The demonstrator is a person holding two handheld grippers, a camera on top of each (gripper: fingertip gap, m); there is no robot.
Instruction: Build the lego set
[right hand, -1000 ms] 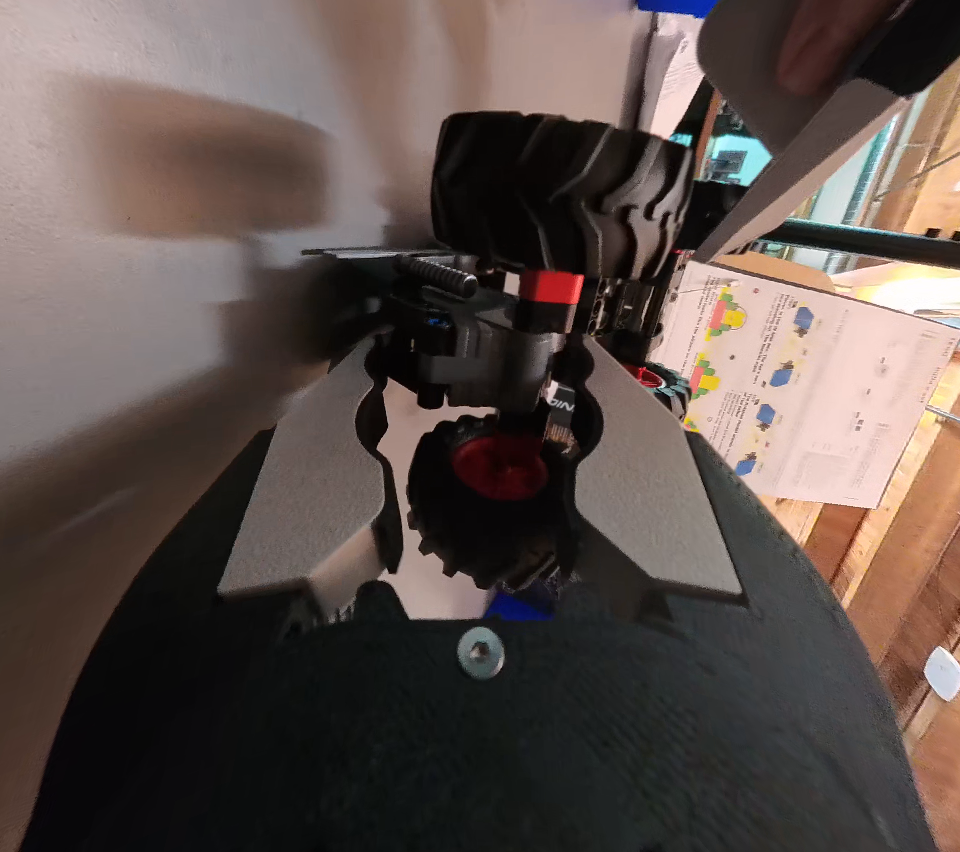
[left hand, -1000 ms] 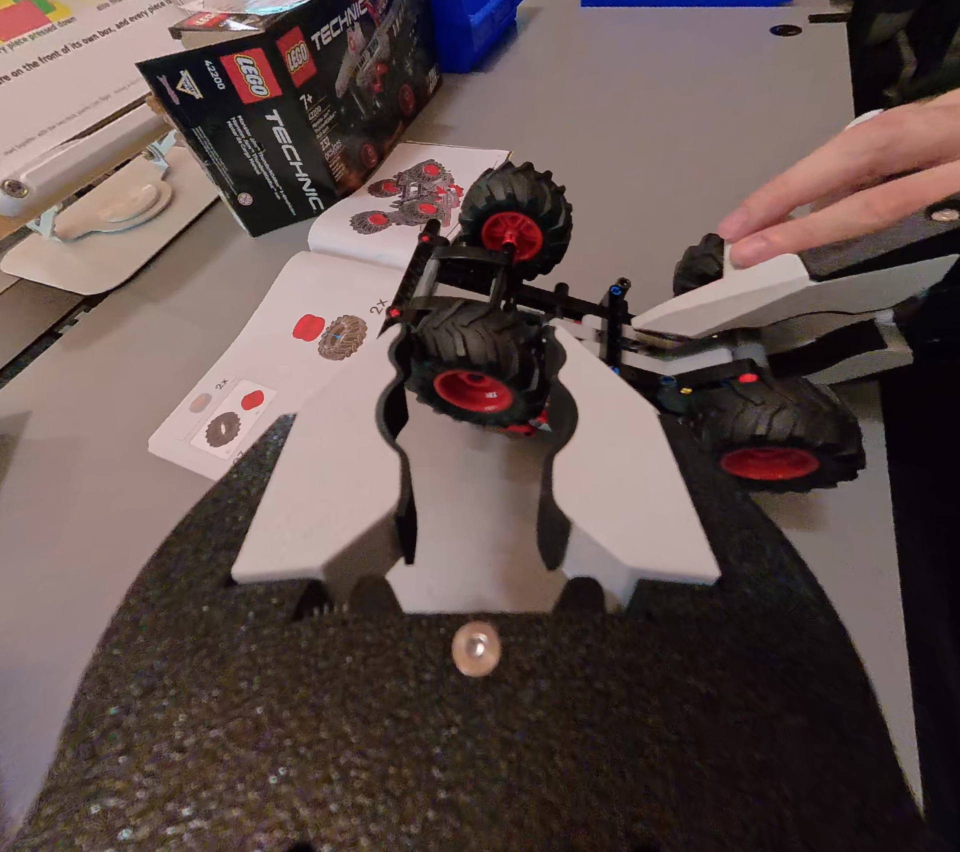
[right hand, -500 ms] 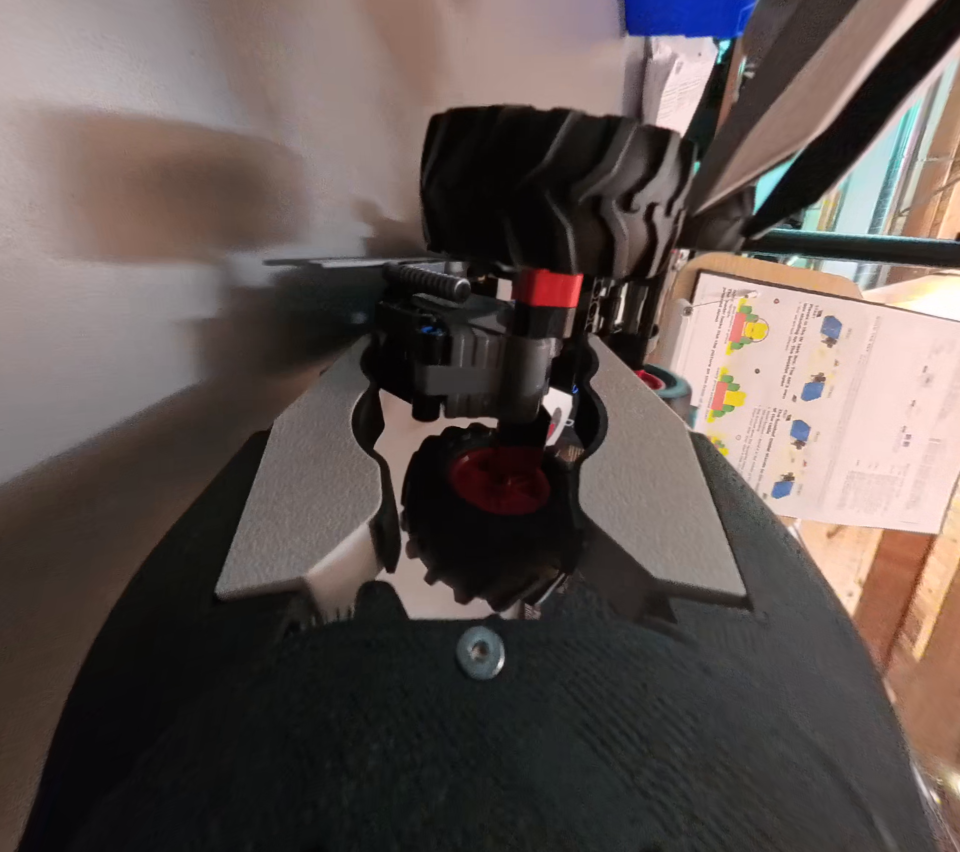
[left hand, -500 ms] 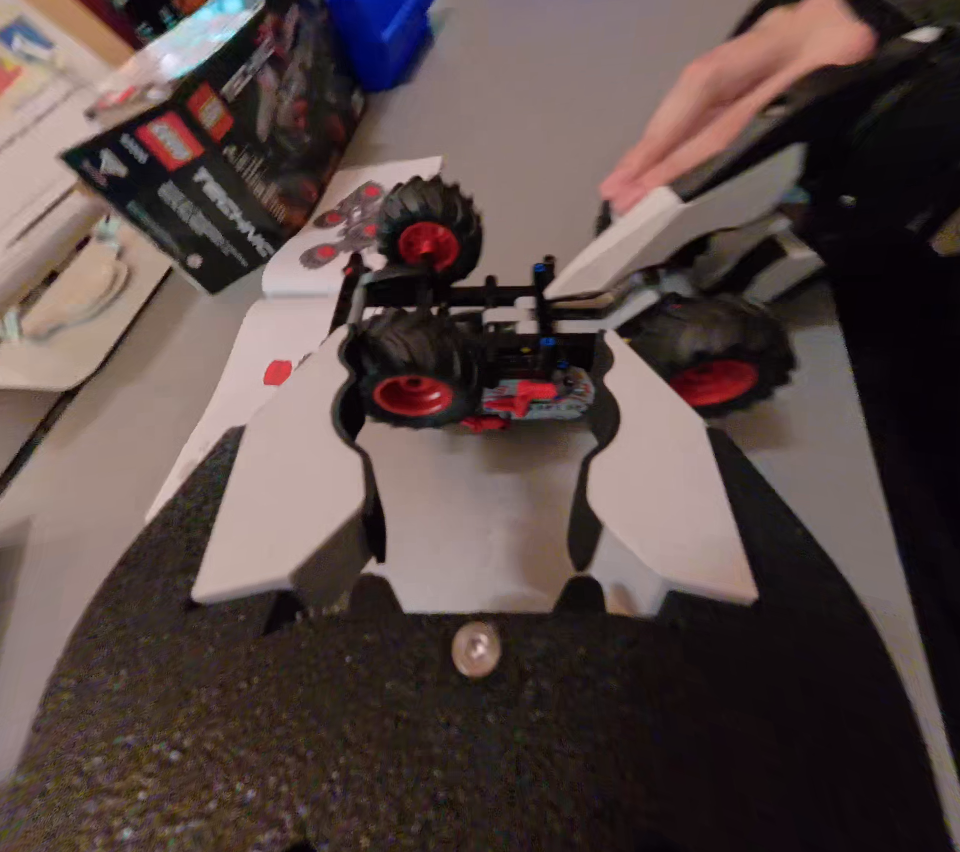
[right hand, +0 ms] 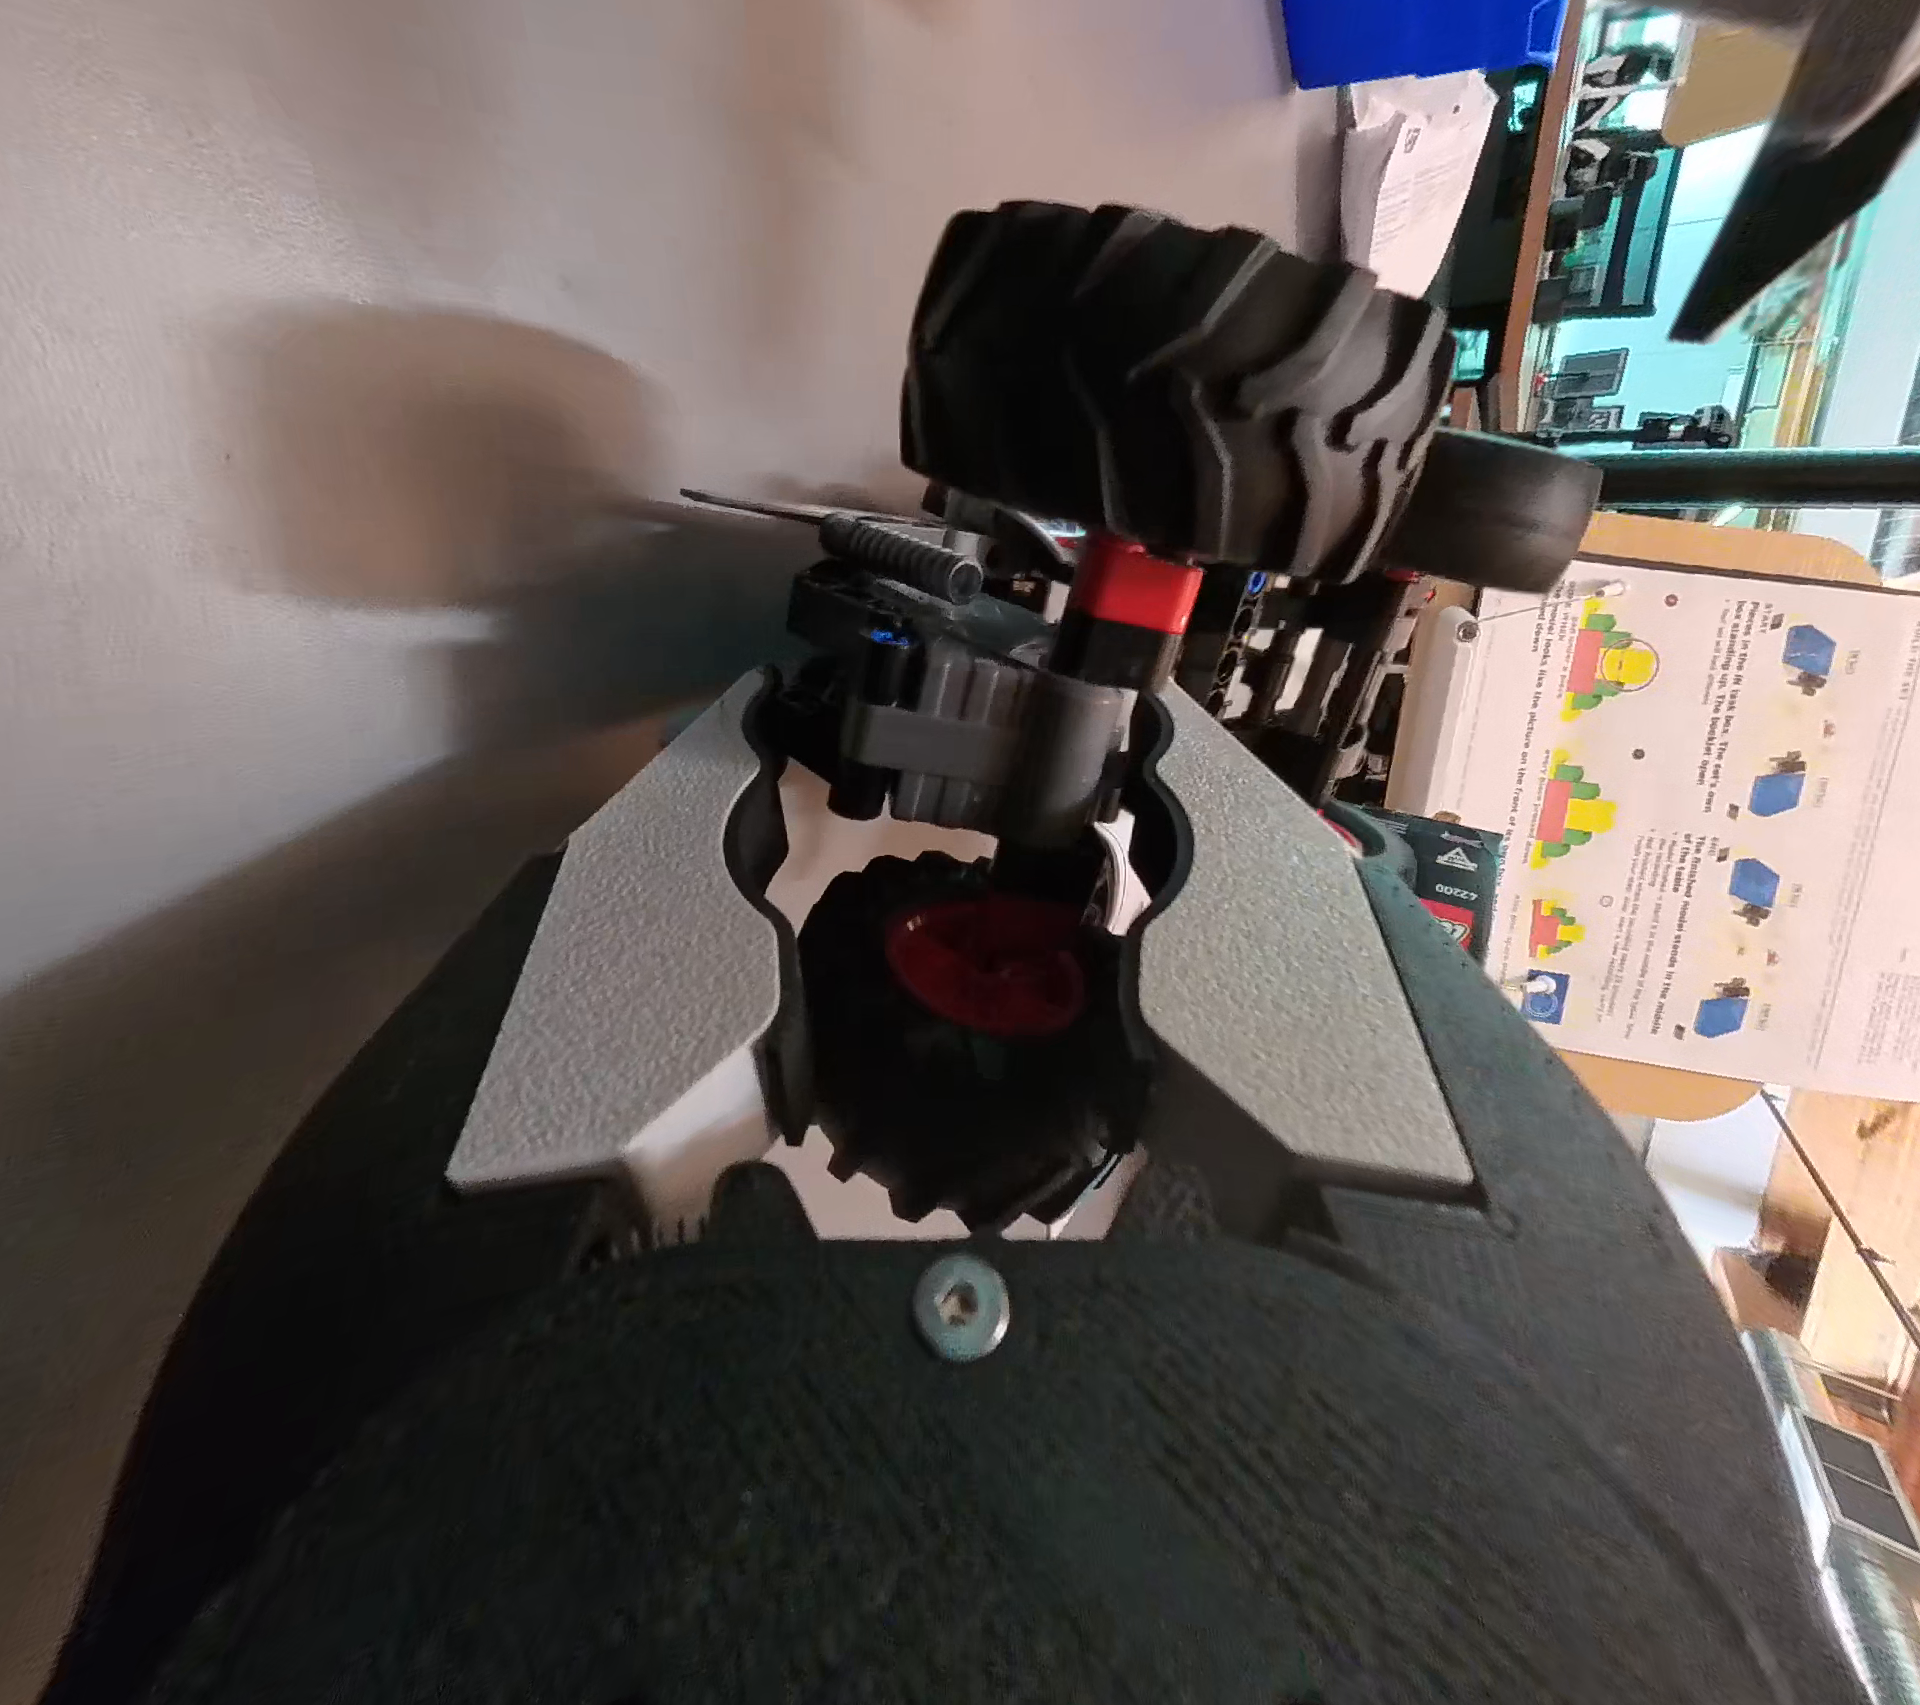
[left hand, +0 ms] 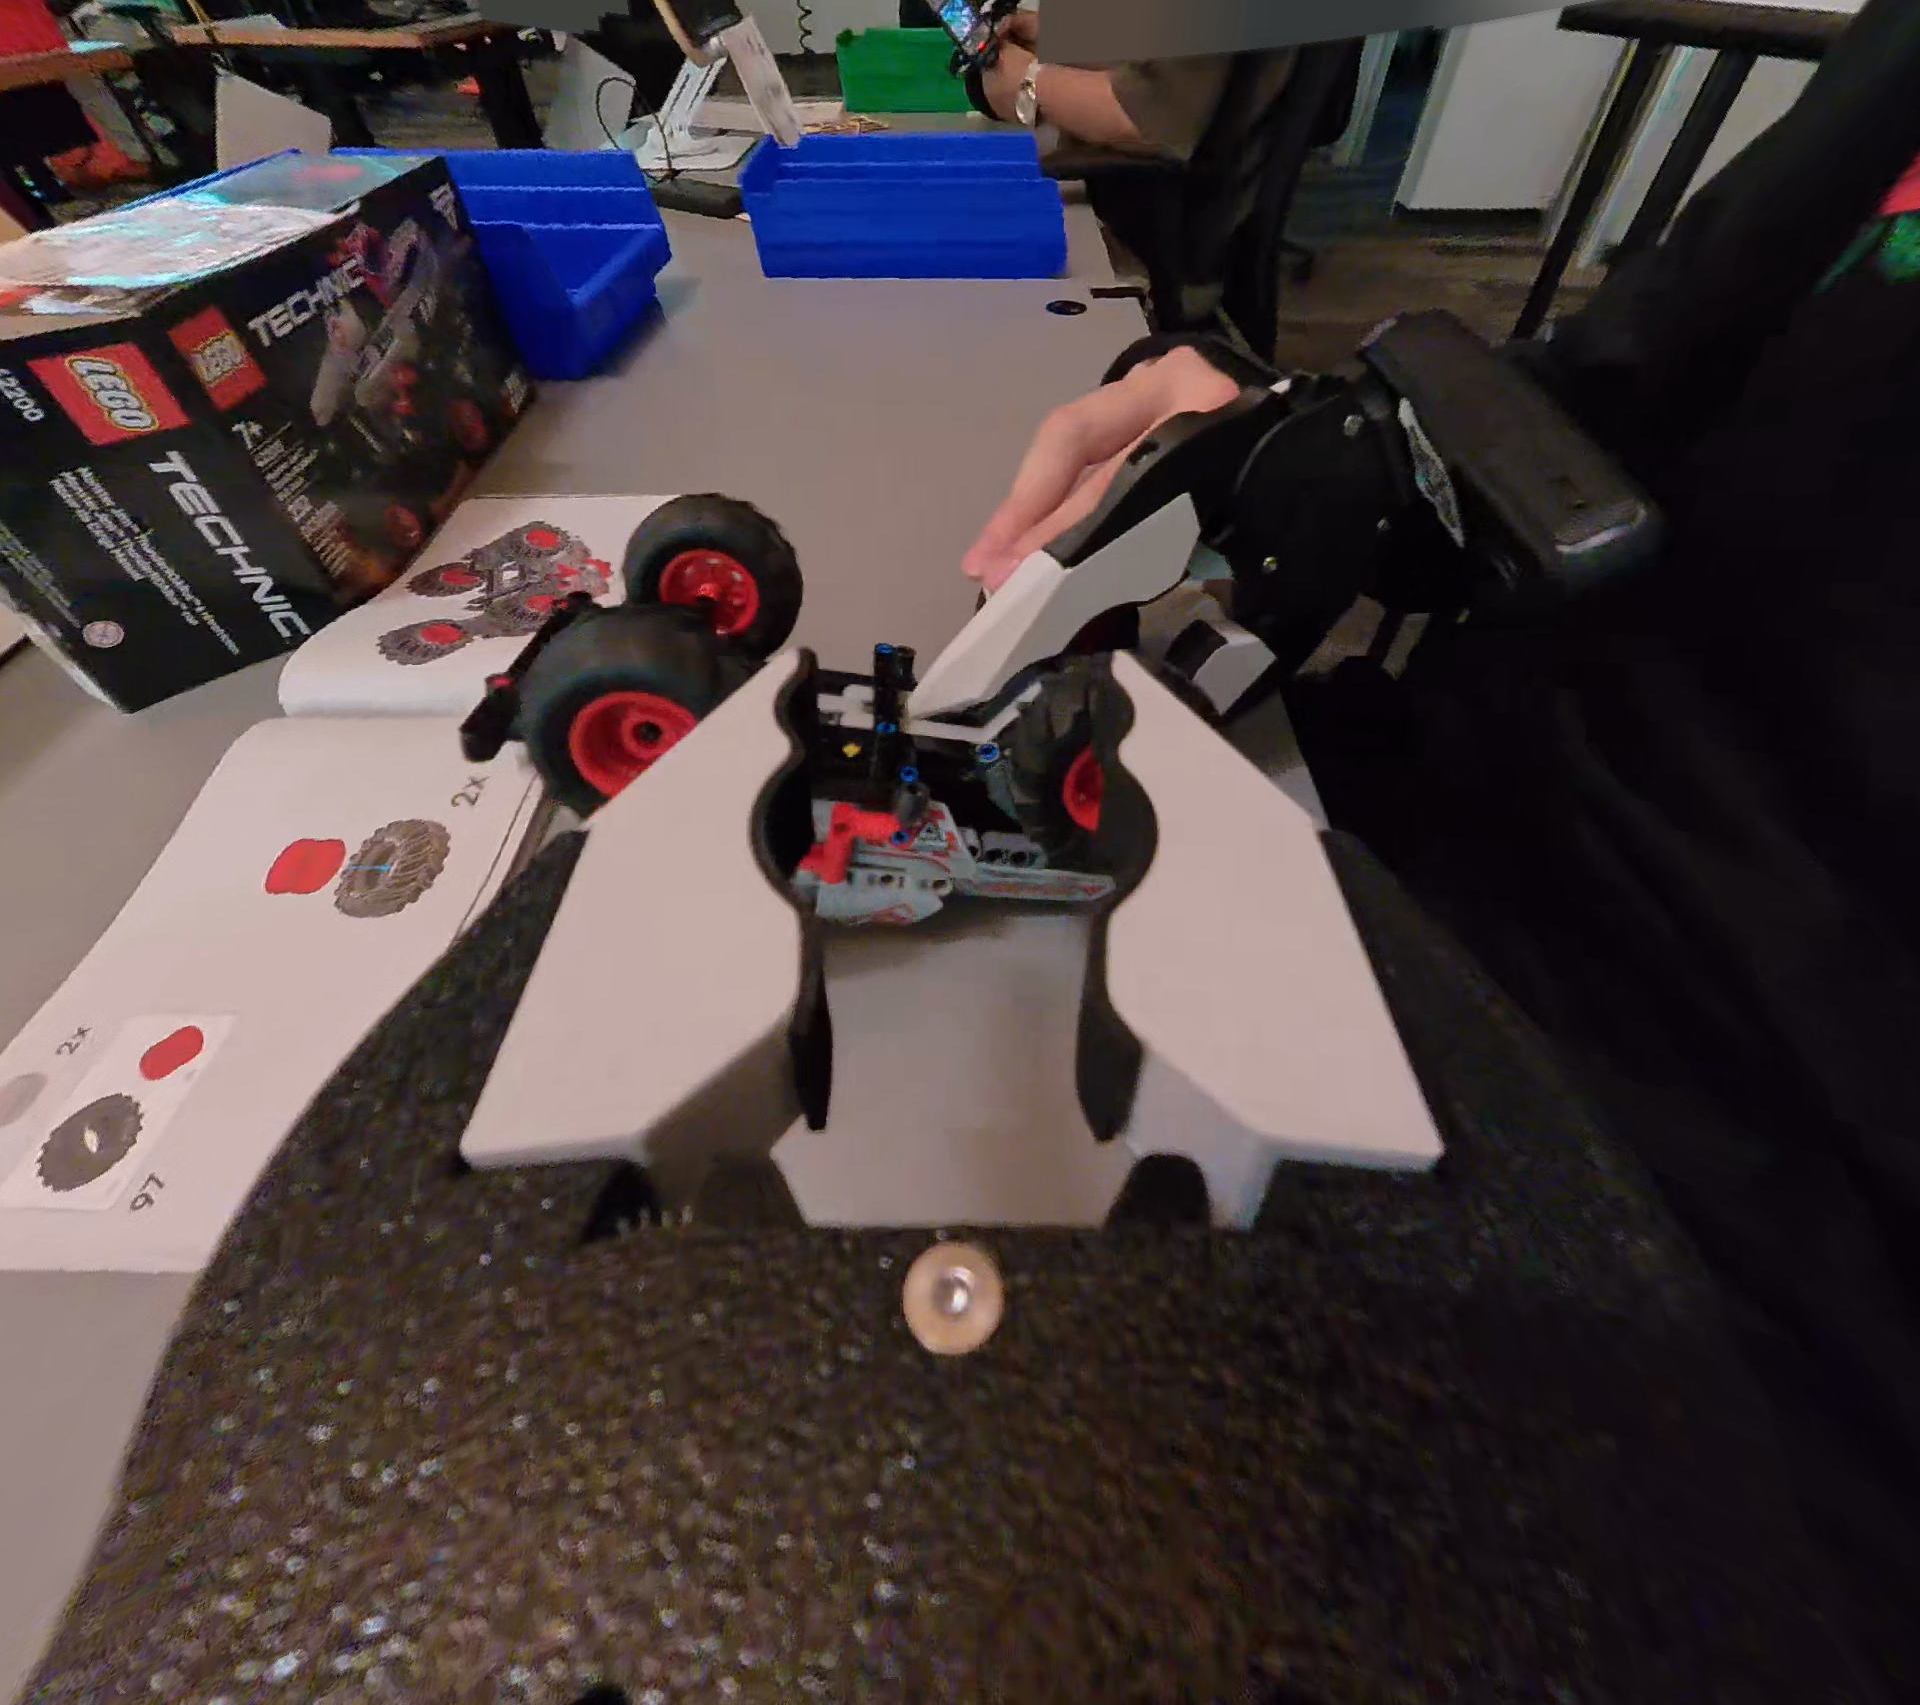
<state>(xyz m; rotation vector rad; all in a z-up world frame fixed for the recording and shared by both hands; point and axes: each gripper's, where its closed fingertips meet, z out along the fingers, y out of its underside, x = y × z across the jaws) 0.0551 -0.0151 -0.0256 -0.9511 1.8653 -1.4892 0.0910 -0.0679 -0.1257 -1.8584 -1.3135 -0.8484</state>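
A black lego truck with red-hubbed wheels [left hand: 623,720] stands on the grey table [left hand: 831,408]. Its grey and red side panel [left hand: 914,866] shows between the fingers of my left gripper [left hand: 956,720], which is open and sits just in front of the truck's middle. My right gripper [left hand: 997,710] comes in from the right, a hand on it, shut on the truck's rear frame. In the right wrist view the right gripper [right hand: 961,710] clamps the grey chassis block [right hand: 956,741]. One tyre [right hand: 1174,398] is above it and a wheel [right hand: 977,980] lies between the fingers.
The set's black box [left hand: 239,429] stands at the left, with the open instruction booklet [left hand: 260,907] beside and under the truck's front. Two blue bins [left hand: 571,253] [left hand: 904,211] stand at the table's far edge. A person's arm [left hand: 1091,97] is behind them. A printed sheet [right hand: 1714,824] hangs at the right.
My left gripper let go of the truck's front wheel, opened and shifted right to the truck's middle. My right gripper kept its hold on the rear.
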